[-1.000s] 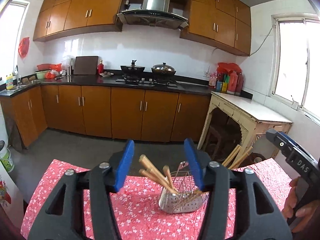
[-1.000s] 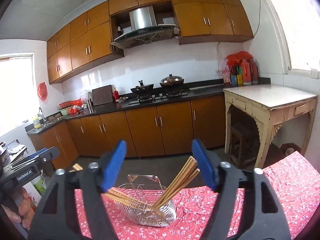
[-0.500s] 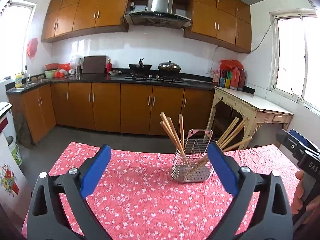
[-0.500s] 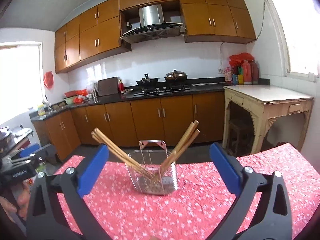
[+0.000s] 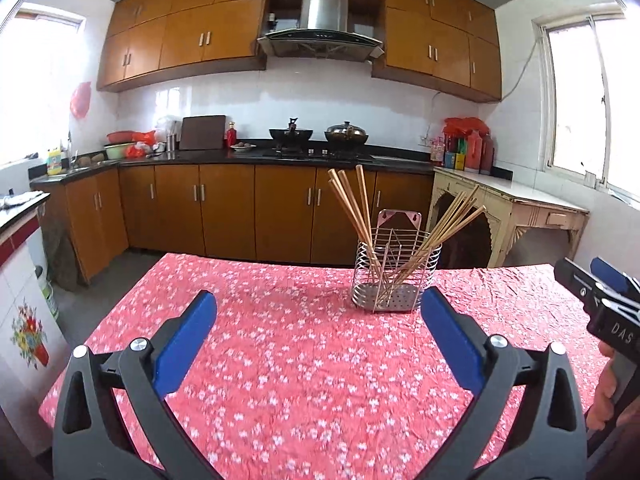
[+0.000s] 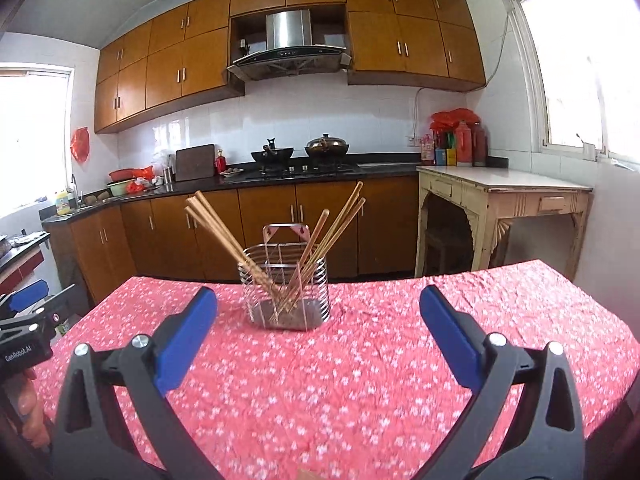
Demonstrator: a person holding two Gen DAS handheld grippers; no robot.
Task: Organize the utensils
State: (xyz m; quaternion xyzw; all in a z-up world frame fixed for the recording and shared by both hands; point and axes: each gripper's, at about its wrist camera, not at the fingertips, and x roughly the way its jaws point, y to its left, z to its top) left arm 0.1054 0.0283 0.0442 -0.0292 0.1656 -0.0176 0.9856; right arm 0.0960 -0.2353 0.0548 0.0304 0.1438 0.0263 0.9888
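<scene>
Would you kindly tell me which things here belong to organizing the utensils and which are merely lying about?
Job: wooden chopsticks in two bunches; silver wire utensil basket; open left claw; open right claw.
Lying about: black wok; lidded metal pot; red bottles; dark cutting board.

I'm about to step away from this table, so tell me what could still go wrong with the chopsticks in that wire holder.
1. The chopsticks lean steeply outward in two bunches, far above the wire holder, so a knock could tip it.
2. The holder stands on a wrinkled red tablecloth, so its footing may be uneven.
3. Both the left claw and the right claw are open and empty, jaws having just opened; nothing steadies the holder.
</scene>
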